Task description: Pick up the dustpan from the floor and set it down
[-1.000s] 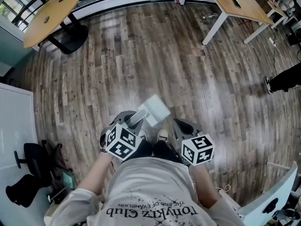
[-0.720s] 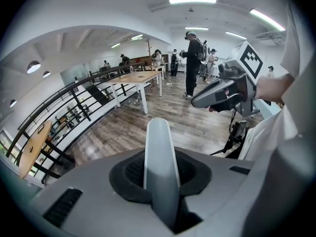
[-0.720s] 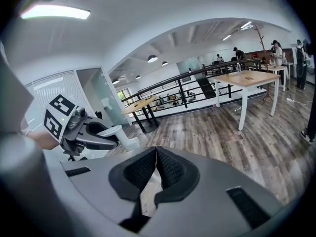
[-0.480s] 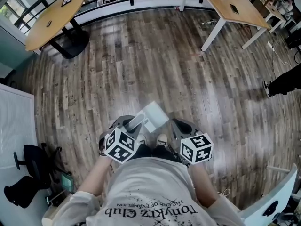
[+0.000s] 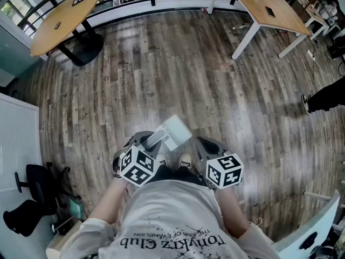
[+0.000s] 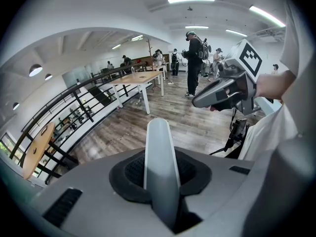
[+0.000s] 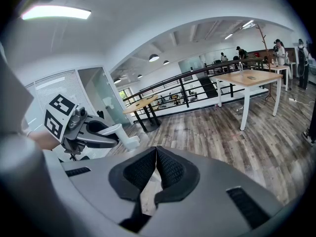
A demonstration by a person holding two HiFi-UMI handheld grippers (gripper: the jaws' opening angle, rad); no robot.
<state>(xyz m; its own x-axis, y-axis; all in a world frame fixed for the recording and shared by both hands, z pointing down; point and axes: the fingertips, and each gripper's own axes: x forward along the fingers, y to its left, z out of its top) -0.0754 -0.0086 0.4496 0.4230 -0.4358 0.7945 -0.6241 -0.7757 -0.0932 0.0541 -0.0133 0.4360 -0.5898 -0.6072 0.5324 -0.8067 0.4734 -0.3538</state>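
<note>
Left gripper (image 6: 160, 181) has its jaws partly closed, clamped on the pale handle (image 6: 159, 142) of the white dustpan (image 5: 176, 129), holding it up above the wooden floor (image 5: 215, 80). Right gripper (image 7: 154, 174), just beside it, is empty, with its jaws pressed together.

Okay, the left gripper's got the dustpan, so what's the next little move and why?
Probably lower the left gripper toward the bare floor ahead. Its jaws are clamped on the handle of the dustpan, and the pan hangs clear of the floor, not yet set down.
</note>
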